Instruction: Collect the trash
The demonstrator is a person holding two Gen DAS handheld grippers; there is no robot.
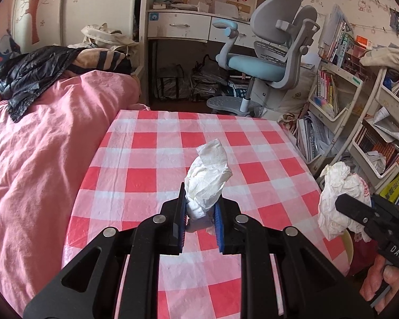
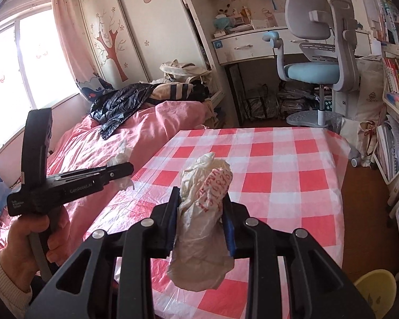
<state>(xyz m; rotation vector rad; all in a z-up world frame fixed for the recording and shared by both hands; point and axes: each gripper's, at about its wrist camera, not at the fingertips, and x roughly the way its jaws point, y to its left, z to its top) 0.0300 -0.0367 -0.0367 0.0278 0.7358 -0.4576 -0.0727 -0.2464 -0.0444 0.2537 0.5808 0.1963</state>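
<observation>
1. Two grippers, each loaded. Left gripper [image 1: 200, 214] clamps a crumpled white tissue [image 1: 207, 178] at centre frame, above the red-checked tablecloth [image 1: 146, 143]; the tissue's lower end is hidden between the pads.
2. Right gripper [image 2: 200, 218] is closed on a crumpled plastic bag [image 2: 204, 207] with red print, illegible; its tail hangs below the fingers.
3. Lower right of the left view: a yellow rim [image 1: 349, 242], mostly hidden, cannot be identified.
4. Black bag [image 2: 117, 106] lies on the pink bedding [image 2: 151, 130], upper left.
</observation>
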